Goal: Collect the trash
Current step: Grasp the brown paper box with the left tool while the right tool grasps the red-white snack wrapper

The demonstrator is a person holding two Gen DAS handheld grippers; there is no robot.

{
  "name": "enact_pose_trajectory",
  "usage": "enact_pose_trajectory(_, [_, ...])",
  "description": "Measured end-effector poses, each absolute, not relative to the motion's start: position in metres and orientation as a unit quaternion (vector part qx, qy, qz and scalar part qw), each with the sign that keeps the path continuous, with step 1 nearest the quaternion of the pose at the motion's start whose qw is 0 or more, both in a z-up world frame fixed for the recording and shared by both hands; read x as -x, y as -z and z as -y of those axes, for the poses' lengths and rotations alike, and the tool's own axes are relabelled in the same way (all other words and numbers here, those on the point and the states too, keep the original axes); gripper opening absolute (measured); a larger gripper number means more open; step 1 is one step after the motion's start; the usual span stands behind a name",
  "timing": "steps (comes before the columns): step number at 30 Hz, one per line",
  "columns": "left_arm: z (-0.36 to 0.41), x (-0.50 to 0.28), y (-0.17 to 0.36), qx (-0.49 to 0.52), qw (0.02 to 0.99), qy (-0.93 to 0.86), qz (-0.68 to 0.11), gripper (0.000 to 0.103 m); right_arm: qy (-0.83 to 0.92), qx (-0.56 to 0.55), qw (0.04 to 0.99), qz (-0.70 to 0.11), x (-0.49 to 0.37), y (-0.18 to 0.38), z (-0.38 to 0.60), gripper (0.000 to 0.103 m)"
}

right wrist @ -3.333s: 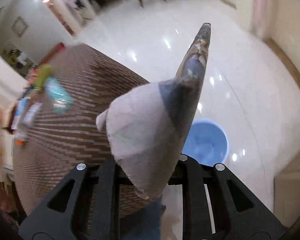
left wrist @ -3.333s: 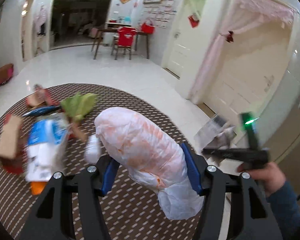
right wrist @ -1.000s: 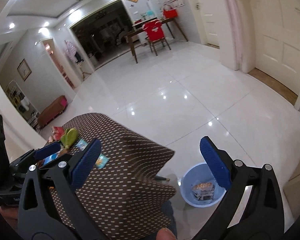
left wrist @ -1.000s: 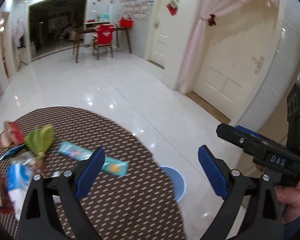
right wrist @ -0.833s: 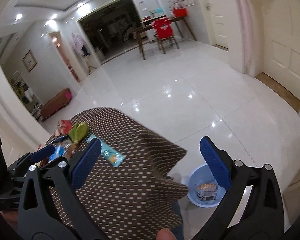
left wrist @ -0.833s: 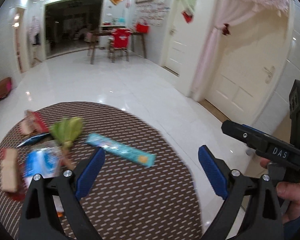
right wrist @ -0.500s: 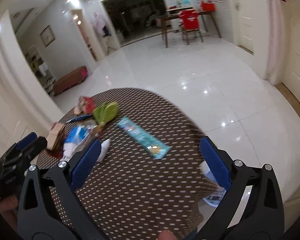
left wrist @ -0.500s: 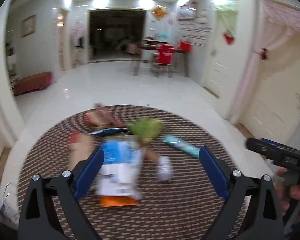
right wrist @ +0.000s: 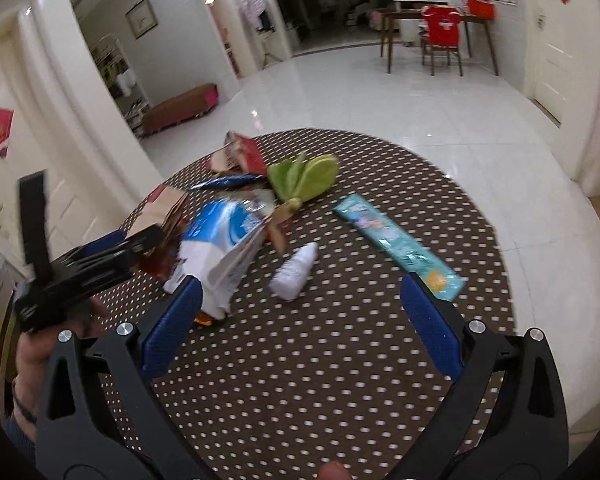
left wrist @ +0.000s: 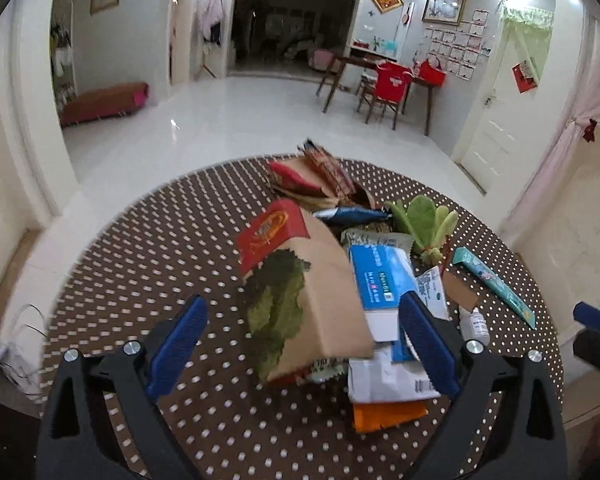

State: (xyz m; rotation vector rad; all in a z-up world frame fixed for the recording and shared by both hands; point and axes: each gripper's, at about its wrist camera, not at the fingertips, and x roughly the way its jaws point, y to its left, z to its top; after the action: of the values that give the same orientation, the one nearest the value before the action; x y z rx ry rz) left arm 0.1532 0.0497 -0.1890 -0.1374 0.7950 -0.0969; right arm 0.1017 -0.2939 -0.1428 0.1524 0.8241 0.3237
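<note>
Both tongs are held spread apart with nothing between their blue pads. The left tongs (left wrist: 302, 340) are poised over a heap of trash on the round, brown, white-dotted surface (left wrist: 148, 248), straddling a brown paper bag (left wrist: 300, 280) printed in red and green. Just beside the bag, a blue-and-white packet (left wrist: 378, 276) is seen lying on white papers (left wrist: 384, 376) and an orange sheet (left wrist: 388, 412). Behind these, a dark blue wrapper (left wrist: 350, 214), a red packet (left wrist: 312, 178) and a green leafy piece (left wrist: 424, 222) are piled.

The right tongs (right wrist: 300, 324) are held above the surface, short of the heap. A small white bottle (right wrist: 296, 266) is found lying between the heap and a long teal wrapper (right wrist: 400, 242), which lies apart towards the right edge.
</note>
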Motion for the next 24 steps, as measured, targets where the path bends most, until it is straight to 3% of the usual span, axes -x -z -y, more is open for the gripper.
enact_pose_trajectory(1, [-0.053,-0.155,0.194,0.072,0.916,0.05,-0.391,0.085,-0.161,-0.07,0.899,-0.401,-0.102,0.144,0.289,0.097])
enact_pose_trajectory(2, [-0.057,-0.159,0.2,0.084,0.911,0.06,-0.4,0.061,-0.164,-0.068,0.898,-0.403,-0.103,0.144,0.285,0.097])
enact_pose_trajectory(3, [-0.062,-0.162,0.204,0.092,0.906,0.064,-0.408,0.051,-0.168,-0.065,0.897,-0.404,-0.103,0.144,0.281,0.097])
enact_pose_trajectory(6, [-0.073,-0.16,0.207,0.107,0.906,0.067,-0.404,0.035,-0.182,-0.056,0.893,-0.408,-0.105,0.146,0.267,0.097])
enact_pose_trajectory(14, [-0.106,-0.123,0.205,0.118,0.914,0.047,-0.385,0.033,-0.261,-0.036,0.874,-0.407,-0.117,0.151,0.195,0.095])
enact_pose_trajectory(16, [-0.114,-0.108,0.203,0.118,0.916,0.042,-0.381,0.033,-0.284,-0.025,0.865,-0.413,-0.12,0.156,0.173,0.078])
enact_pose_trajectory(21, [-0.134,-0.081,0.207,0.132,0.914,0.027,-0.381,0.032,-0.333,0.0,0.833,-0.442,-0.124,0.181,0.116,0.052])
enact_pose_trajectory(24, [-0.151,-0.068,0.211,0.147,0.912,0.022,-0.382,0.032,-0.359,-0.006,0.811,-0.463,-0.126,0.195,0.096,0.046])
